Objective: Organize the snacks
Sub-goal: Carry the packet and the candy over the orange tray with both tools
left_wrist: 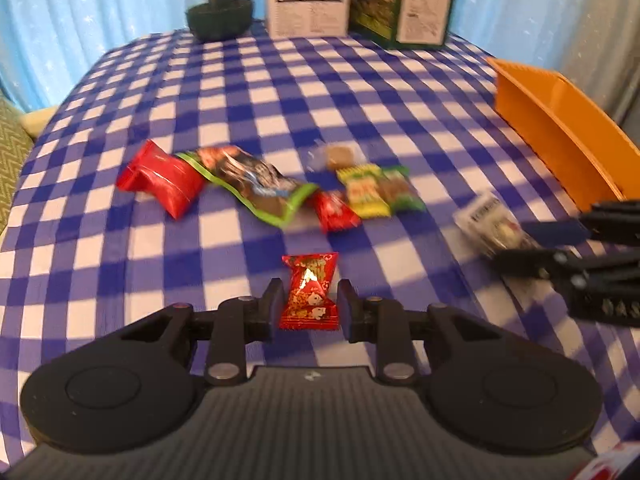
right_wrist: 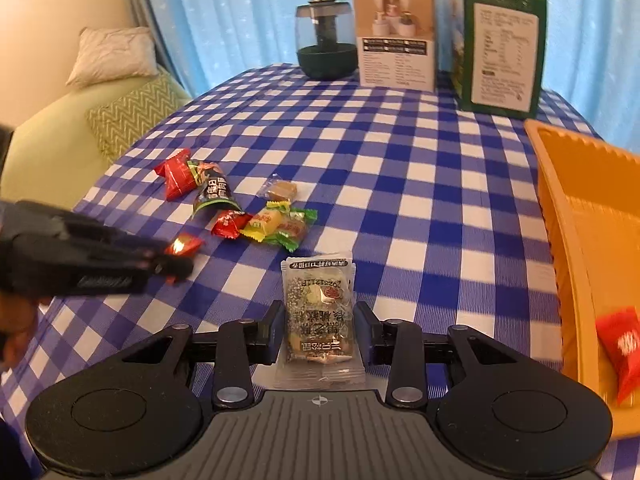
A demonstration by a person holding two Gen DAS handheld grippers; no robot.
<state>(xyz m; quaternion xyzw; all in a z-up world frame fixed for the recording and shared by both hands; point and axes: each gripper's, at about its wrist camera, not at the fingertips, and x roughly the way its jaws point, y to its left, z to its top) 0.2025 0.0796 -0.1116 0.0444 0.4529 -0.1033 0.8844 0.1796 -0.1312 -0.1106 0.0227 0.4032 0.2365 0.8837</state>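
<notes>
gripping red candy (left_wrist: pixel 309 293), left hand-held gripper (left_wrist: pixel 309 305) narrowed.

The middle and far stretch of the bench (right_wrist: pixel 400 152) lay bare, giving open passage between the cluster of snack packets (right_wrist: pixel 256 216) on the left and the orange bin (right_wrist: pixel 560 240) on the right. Along the far edge a jar (right_wrist: pixel 326 40) and two boxes (right_wrist: pixel 394 40) stood as a barrier.
</notes>
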